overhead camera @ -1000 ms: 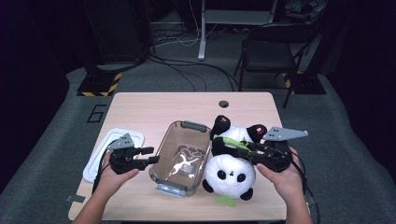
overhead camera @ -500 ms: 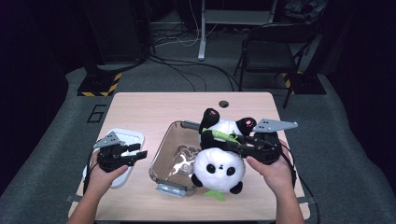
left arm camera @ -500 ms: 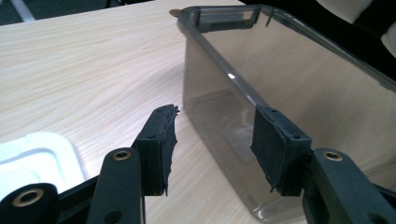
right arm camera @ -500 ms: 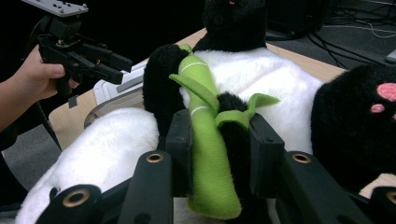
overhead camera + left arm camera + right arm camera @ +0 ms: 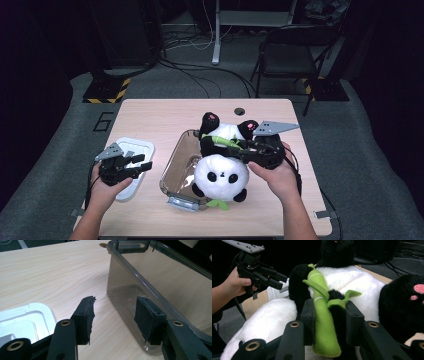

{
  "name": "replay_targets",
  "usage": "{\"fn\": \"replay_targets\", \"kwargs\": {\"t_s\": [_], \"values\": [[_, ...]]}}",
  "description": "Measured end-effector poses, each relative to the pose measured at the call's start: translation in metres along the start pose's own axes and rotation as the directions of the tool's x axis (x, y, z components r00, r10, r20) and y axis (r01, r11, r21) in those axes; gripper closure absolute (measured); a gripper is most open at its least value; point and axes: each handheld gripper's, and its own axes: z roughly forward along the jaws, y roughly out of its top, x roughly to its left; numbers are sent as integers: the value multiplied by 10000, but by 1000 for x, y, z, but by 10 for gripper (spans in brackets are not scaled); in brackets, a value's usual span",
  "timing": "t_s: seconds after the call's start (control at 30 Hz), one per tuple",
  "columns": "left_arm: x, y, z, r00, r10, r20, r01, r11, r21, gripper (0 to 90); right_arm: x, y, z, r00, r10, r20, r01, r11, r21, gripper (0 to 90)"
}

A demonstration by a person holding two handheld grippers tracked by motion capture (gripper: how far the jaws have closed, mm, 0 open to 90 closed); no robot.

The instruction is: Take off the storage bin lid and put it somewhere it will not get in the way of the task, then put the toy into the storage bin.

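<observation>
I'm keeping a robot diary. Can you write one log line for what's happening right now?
right gripper: shut on panda, above clear box | left gripper: open, holds nothing, beside box | lid: on table

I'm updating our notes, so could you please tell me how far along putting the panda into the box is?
Done: the lid lies off beside the clear box. In hand: the right gripper clamps the panda over the box. Left: lowering it in; the left gripper holds nothing.

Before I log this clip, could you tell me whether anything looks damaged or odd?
Yes: the pad on one finger of the left claw has a frayed, ragged edge, while the other pad looks clean. Otherwise the toy panda, bin and lid look fine.
</observation>
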Motion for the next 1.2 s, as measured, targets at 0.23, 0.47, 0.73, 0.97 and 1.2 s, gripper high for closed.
{"fn": "replay_targets", "kwargs": {"t_s": [0.23, 0.47, 0.73, 0.97, 1.2], "values": [[2, -2, -2, 9999, -41, -112, 40, 10000, -81, 494, 2, 2, 17, 9999, -86, -140, 87, 9999, 113, 662], [4, -3, -2, 9998, -84, -169, 83, 9999, -84, 495, 7, 5, 29, 9994, -44, -343, 44, 10000, -14, 662], [5, -4, -3, 9998, -79, -185, 78, 10000, -58, 494, 11, 8, 42, 9992, -116, -371, 119, 9999, 65, 662], [4, -6, -2, 9997, -99, -207, 101, 9999, 70, 493, 13, 9, 52, 9992, -100, -379, 101, 9999, 11, 662], [7, -8, -7, 9994, -187, -302, 187, 9998, 12, 492, 15, 10, 65, 9989, -96, -459, 102, 9998, 146, 662]]}}
